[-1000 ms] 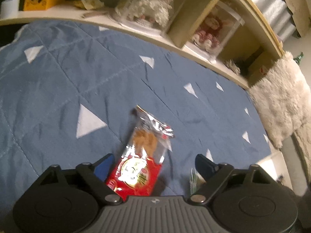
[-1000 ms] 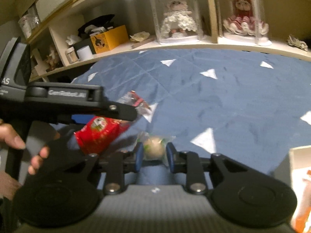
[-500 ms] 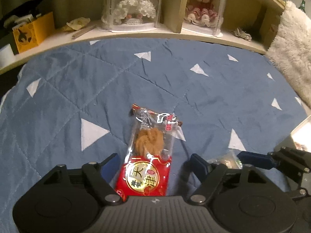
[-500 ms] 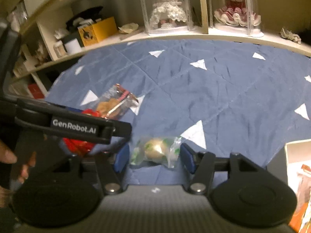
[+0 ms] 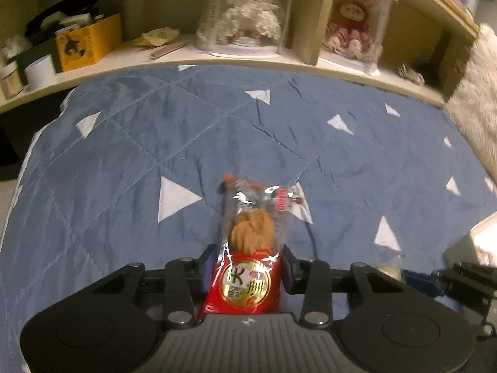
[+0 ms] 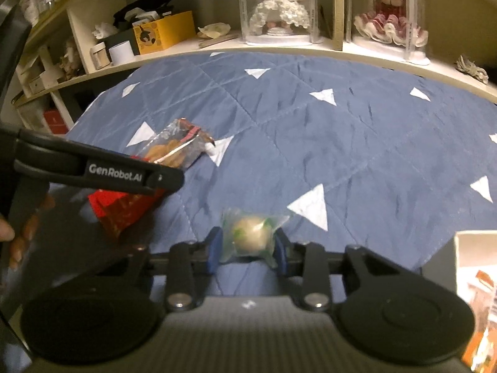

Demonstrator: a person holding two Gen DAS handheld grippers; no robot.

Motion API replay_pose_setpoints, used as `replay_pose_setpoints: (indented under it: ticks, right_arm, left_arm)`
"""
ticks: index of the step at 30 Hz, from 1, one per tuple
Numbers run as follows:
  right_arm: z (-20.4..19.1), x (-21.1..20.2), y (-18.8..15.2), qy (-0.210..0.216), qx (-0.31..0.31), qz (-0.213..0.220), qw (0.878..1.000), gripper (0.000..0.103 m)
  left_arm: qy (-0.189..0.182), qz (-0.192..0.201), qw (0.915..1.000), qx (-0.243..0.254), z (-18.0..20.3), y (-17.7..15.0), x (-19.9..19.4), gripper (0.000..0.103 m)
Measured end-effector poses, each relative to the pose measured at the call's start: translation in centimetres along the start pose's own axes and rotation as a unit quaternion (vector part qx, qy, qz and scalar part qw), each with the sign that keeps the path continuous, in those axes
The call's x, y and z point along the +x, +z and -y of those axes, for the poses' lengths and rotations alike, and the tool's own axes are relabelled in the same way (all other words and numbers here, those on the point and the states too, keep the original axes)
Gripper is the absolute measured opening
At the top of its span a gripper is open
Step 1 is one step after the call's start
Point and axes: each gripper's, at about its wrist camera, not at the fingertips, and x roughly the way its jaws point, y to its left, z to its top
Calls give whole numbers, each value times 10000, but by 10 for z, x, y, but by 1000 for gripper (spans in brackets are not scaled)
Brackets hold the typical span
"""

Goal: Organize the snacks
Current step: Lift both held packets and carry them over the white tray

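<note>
Your left hand-held gripper (image 5: 245, 267) pinches the red biscuit packet (image 5: 247, 248); your right hand-held gripper (image 6: 245, 248) pinches the small wrapped sweet (image 6: 250, 233), both just above the bed quilt (image 6: 341, 143). Grip firmly, lift level toward the box (image 6: 475, 273).

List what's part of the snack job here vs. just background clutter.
Job:
red-and-clear cookie packet, in left gripper
clear-wrapped round pale snack, in right gripper

Background:
two cased dolls, white and red
yellow box
blue triangle-print quilt
</note>
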Motion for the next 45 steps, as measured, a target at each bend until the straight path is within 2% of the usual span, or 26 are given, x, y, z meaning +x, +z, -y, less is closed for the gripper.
replay_pose_setpoints:
  ticks: [13, 19, 26, 32, 45]
  right_arm:
    - [27, -62, -5, 9, 181, 252, 9995, 38]
    - [42, -95, -12, -14, 154, 346, 9993, 38]
    - [66, -135, -24, -66, 180, 425, 9989, 38]
    - [90, -171, -32, -77, 249, 546, 9982, 38]
    - [152, -222, -65, -318, 739, 788, 9936, 38]
  left_arm:
    - [16, 290, 9986, -443, 39, -20, -61, 40]
    - [-31, 454, 9978, -488, 57, -32, -92, 40]
    - [-324, 770, 9957, -390, 90, -39, -129, 40]
    - [-672, 881, 9931, -391, 127, -42, -149, 40]
    - [-1147, 928, 9888, -243, 216, -42, -150, 40]
